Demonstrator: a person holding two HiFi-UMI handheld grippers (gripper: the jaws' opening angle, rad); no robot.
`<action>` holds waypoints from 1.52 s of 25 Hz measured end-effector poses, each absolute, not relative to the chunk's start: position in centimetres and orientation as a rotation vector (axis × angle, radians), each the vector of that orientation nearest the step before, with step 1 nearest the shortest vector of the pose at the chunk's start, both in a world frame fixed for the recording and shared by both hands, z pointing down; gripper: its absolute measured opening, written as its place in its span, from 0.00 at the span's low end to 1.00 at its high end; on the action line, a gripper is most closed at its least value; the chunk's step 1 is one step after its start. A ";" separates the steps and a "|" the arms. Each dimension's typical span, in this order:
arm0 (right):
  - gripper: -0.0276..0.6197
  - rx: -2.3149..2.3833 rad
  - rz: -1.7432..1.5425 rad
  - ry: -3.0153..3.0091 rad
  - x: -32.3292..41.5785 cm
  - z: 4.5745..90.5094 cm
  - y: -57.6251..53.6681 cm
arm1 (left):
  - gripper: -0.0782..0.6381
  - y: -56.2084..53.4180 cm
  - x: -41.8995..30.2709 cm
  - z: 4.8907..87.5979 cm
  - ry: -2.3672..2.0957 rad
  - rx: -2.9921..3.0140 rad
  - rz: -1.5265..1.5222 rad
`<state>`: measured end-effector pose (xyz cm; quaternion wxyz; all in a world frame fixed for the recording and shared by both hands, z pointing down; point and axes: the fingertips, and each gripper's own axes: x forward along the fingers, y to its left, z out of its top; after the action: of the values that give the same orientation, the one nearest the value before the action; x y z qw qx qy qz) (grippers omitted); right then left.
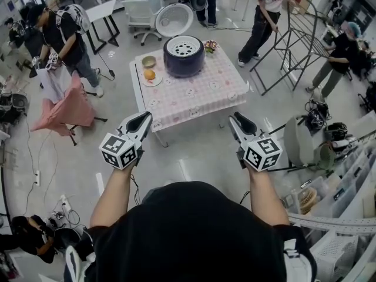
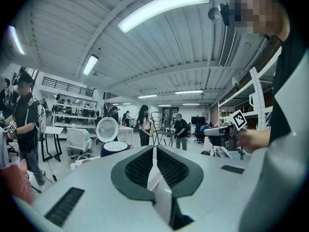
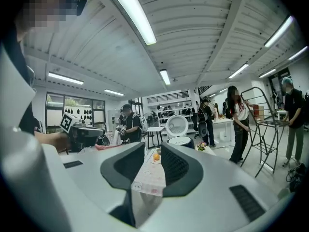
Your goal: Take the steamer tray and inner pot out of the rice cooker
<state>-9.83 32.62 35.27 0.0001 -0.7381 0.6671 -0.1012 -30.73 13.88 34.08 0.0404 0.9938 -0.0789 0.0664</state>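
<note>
The dark rice cooker stands at the far side of the pink checked table. Its round white lid is swung up behind it, and the white perforated steamer tray sits in its top. The inner pot is hidden. My left gripper hovers short of the table's near edge, shut with nothing in it. My right gripper hovers level with it to the right, its jaws a little apart and empty. The cooker shows far ahead past the left gripper. It also shows beyond the right gripper, as a small cooker.
A plate with an orange, a small bowl and flowers share the table. A pink-draped chair and a person are at left. A metal rack and other people stand at right, a white chair behind.
</note>
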 end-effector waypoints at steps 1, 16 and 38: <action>0.24 -2.320 -0.317 2.097 -9.7 35.2 32.6 | 0.16 13.8 -30.6 34.1 -0.250 3.047 0.212; 0.55 -2.390 -0.364 2.101 -8.8 36.7 32.8 | 0.47 13.6 -30.0 35.0 -0.302 3.042 0.292; 0.56 -2.362 -0.475 2.143 -8.0 39.8 27.5 | 0.46 8.6 -27.5 38.7 -0.261 2.956 0.321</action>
<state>-7.99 27.50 39.81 -0.0415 -0.7319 0.6641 -0.1472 -27.51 8.60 38.68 0.0784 0.9873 -0.0872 0.1072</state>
